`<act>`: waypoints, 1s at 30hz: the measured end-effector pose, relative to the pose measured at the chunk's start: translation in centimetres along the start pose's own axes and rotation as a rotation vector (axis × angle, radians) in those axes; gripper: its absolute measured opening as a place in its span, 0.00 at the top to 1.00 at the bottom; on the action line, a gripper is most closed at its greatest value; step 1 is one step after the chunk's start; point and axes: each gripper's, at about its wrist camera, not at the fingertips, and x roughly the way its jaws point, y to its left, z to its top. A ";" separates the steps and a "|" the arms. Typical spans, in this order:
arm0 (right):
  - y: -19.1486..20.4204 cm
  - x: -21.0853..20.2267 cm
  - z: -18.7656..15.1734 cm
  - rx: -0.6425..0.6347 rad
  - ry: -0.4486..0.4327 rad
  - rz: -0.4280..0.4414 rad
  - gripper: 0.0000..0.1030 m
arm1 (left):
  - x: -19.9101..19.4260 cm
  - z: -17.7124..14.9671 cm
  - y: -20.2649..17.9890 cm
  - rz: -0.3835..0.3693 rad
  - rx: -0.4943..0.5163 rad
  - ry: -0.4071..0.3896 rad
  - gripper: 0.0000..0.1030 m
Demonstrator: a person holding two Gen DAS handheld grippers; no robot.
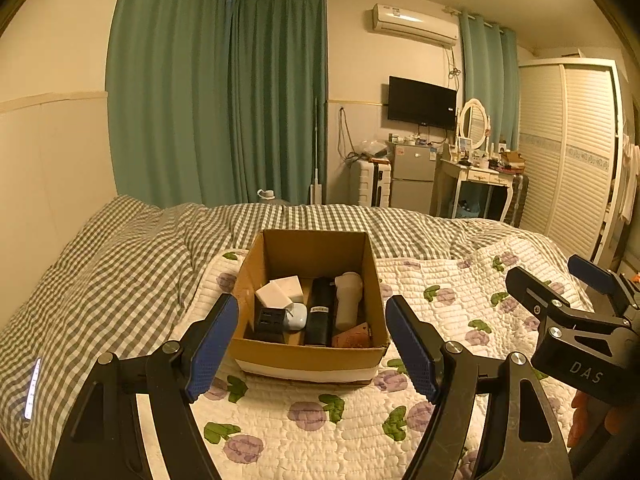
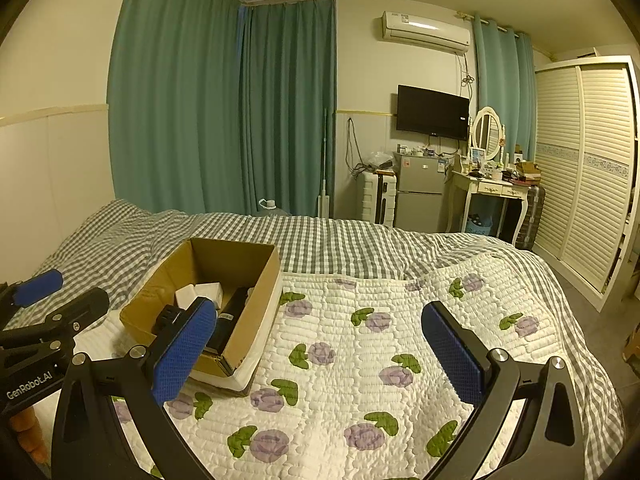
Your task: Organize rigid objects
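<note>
Farthest left on the bed, a lit white strip (image 1: 33, 388) lies on the checked cover (image 1: 100, 272); it is too small to tell what it is. Next comes the left gripper (image 1: 312, 350), its blue pads spread wide with nothing between them, held just in front of the cardboard box (image 1: 308, 354).

The box sits on the flowered quilt (image 1: 320, 420) and already holds everything rigid that shows here. Along its left side are two white blocks (image 1: 280, 290), a black charger with sockets (image 1: 269, 320) and a small pale blue case (image 1: 295, 316). In the middle lies a long black tube (image 1: 320, 310), to its right a cream-coloured bottle (image 1: 347, 300), and in the near right corner a brownish flat piece (image 1: 354, 336).

Further right, the right gripper (image 2: 320, 354) hangs over bare quilt, also released and empty; the box stands to its left, partly behind its left pad.

Apart from the strip, no loose item shows on the quilt or the checked cover in either view. My judgement is that the gathering is done or nearly so. What may be left is to tidy the things inside the box, since they lie crowded and some overlap, or perhaps to collect the strip.
</note>
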 end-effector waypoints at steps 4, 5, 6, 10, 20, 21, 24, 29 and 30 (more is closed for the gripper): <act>0.0 0.1 -0.1 -0.002 0.001 -0.002 0.00 | 0.0 0.0 -0.1 -0.002 0.002 0.006 0.24; 0.0 0.1 -0.1 -0.002 0.001 -0.002 0.00 | -0.1 0.0 -0.2 -0.001 0.002 0.005 0.24; 0.0 0.1 -0.1 -0.001 0.001 -0.003 0.00 | -0.1 0.0 -0.2 -0.001 0.002 0.004 0.24; 0.0 0.1 -0.1 -0.003 0.001 0.001 0.00 | -0.1 0.0 -0.2 -0.001 0.002 0.006 0.24; 0.0 0.1 -0.2 -0.006 0.003 0.001 0.00 | -0.2 0.0 -0.2 0.003 -0.001 0.009 0.24; 0.0 0.1 -0.2 -0.005 0.003 0.002 0.00 | -0.2 0.0 -0.2 0.003 0.000 0.010 0.24; 0.0 0.2 -0.4 -0.007 0.006 0.003 0.00 | -0.2 0.0 -0.2 0.002 0.000 0.010 0.24; 0.0 0.3 -0.6 -0.009 0.011 0.004 0.00 | -0.2 0.0 -0.2 0.002 0.002 0.010 0.24; 0.0 0.3 -0.6 -0.009 0.013 0.004 0.00 | -0.2 -0.1 -0.2 0.003 0.002 0.010 0.24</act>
